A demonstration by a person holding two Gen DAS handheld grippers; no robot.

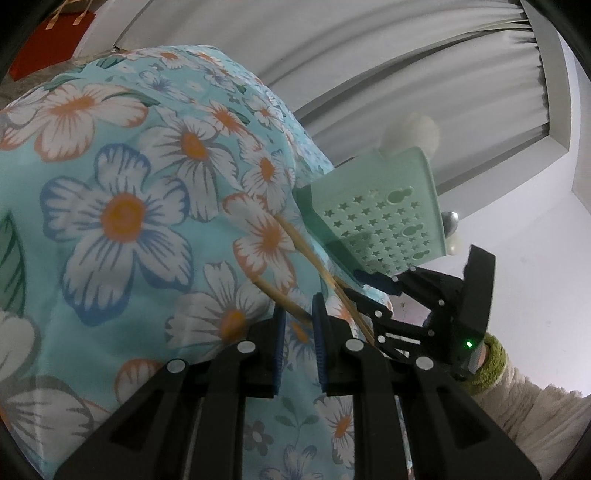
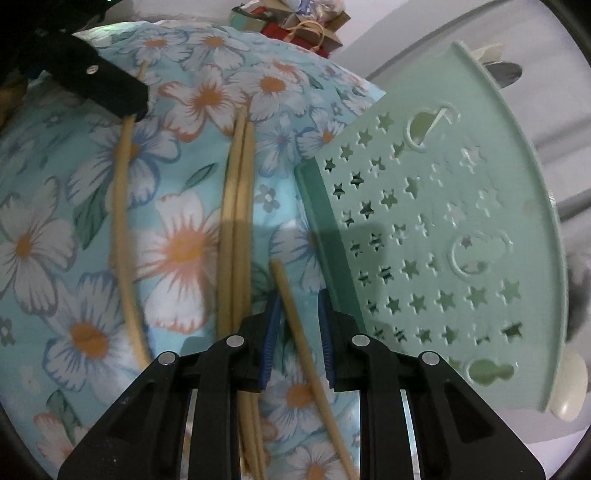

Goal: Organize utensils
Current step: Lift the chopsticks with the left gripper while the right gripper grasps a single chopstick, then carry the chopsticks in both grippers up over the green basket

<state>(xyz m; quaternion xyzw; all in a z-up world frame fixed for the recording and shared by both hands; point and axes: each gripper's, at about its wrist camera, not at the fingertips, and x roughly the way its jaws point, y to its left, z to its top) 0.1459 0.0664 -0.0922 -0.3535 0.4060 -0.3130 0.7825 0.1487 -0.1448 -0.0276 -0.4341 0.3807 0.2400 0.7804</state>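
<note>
Backdrop: pleated grey curtain (image 1: 406, 74) and pale wall (image 1: 535, 258), with gift bags (image 2: 295, 26) beyond the far edge of the surface.

Surface: floral tablecloth (image 2: 92, 229) in turquoise, draped and slightly rumpled, filling most of both views.

Mint-green utensil holder (image 2: 532, 192), star-perforated, tipped with its back wall towards the cameras, resting on the cloth just beside the chopsticks; metal spoon (image 2: 506, 70) and pale utensils already showing at its far opening.

Right gripper (image 2: 297, 295): lowered beside the holder's edge, jaws narrowly apart, one loose chopstick (image 2: 291, 306) between them with a gap visible on either side, so not clamped.

Left gripper (image 1: 299, 302): jaws close together around the end of the outer chopstick (image 2: 122, 206); firm contact of both pads could not be told.

Chopstick pair (image 2: 240, 184): lying together on the cloth, between the other two sticks, untouched.

Step judged in hand: gathering of chopsticks for the holder. Next move judged to call for closure on the stick near its upper end, lift clear of the cloth, then tip-first entry at the holder's opening.
</note>
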